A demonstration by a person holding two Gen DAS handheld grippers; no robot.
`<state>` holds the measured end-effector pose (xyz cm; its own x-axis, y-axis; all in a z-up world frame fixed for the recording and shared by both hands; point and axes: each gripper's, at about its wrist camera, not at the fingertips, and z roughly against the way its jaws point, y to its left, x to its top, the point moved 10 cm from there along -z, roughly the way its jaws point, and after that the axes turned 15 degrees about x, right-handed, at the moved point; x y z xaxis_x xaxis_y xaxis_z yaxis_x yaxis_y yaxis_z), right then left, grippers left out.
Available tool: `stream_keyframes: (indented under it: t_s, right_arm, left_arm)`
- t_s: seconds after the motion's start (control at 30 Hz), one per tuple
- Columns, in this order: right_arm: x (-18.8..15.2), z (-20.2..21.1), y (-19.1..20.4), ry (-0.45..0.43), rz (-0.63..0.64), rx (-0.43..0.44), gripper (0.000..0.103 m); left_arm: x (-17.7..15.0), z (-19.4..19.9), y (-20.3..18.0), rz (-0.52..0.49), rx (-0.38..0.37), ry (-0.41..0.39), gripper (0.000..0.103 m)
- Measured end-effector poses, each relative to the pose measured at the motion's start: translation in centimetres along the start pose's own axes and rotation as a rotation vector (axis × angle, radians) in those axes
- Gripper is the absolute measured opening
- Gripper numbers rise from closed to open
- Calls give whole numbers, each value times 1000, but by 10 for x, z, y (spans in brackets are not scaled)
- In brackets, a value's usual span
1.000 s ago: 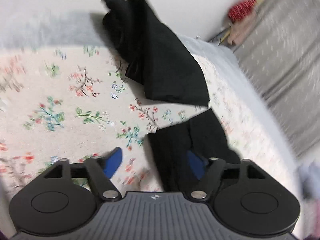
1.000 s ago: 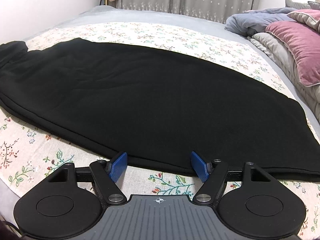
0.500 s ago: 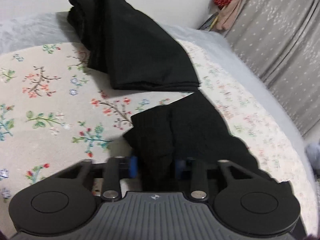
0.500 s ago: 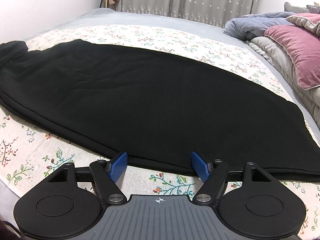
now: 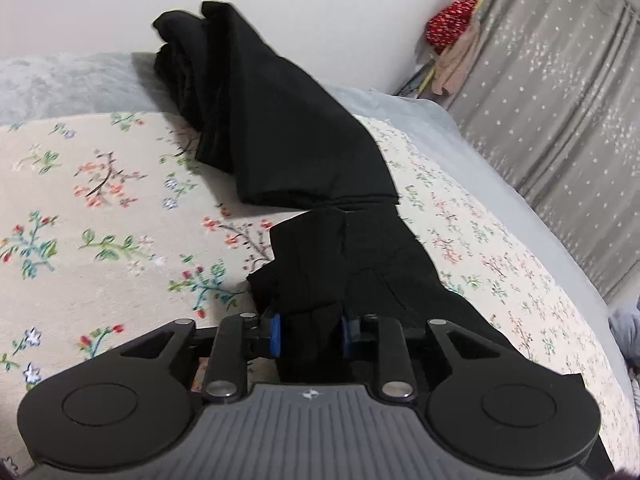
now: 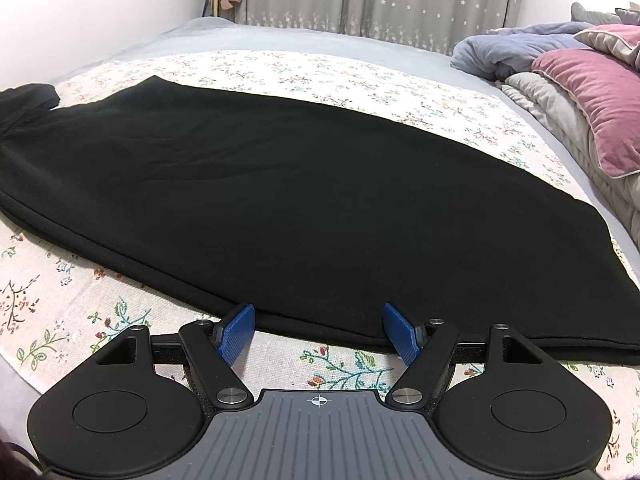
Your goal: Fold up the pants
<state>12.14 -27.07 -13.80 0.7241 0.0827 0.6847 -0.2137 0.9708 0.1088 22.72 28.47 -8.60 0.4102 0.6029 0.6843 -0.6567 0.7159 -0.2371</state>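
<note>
Black pants (image 6: pixel 300 180) lie spread flat across the floral bedsheet in the right wrist view. My right gripper (image 6: pixel 320 330) is open at their near edge, its blue pads (image 6: pixel 238 332) wide apart and gripping nothing. In the left wrist view one end of the pants (image 5: pixel 296 136) is folded back and heaped toward the wall. A nearer bunched part (image 5: pixel 360 264) runs back into my left gripper (image 5: pixel 308 336), which is shut on that bunch, with the blue pads (image 5: pixel 275 334) pressing it from both sides.
The floral sheet (image 5: pixel 100 240) lies over a grey cover (image 5: pixel 60 80) along the white wall. A pink pillow (image 6: pixel 592 92) and piled grey bedding (image 6: pixel 500 52) sit at the right. Grey curtains (image 5: pixel 560 80) hang beyond the bed, with red and pink cloths (image 5: pixel 452 28) hanging in the corner.
My left gripper has gone from wide open to shut on the bunched black fabric, shifting and rolling a little. The right gripper and the spread pants have not moved.
</note>
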Motion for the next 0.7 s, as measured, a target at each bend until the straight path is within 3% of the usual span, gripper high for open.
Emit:
stream_keyframes:
  t_s: [0.13,0.27,0.3,0.4,0.47,0.53,0.7]
  right_arm:
    - [0,1,-3,-4,-12,10,72]
    - [2,6,-9,-26,-42,20,71]
    - [3,9,-9,-38,-47,17,71]
    - [9,19,-14,-95,-76,4,72]
    - [11,19,-19,-106,-107,6,72]
    - [5,12,-26,-67,-129,-8,71]
    - [6,18,-49,-73,-169,-49,71]
  left_arm:
    - [0,3,-5,-20,-3,-12,49]
    - [12,2,3,56,-3,0,60]
    - [18,4,8,87,8,-14,60]
    - [42,25,30,167,74,-152,64]
    - [50,37,32,186,69,-186,64]
    - [45,46,17,144,9,-173,64]
    - [-7,81,-61,-167,-176,-137,66]
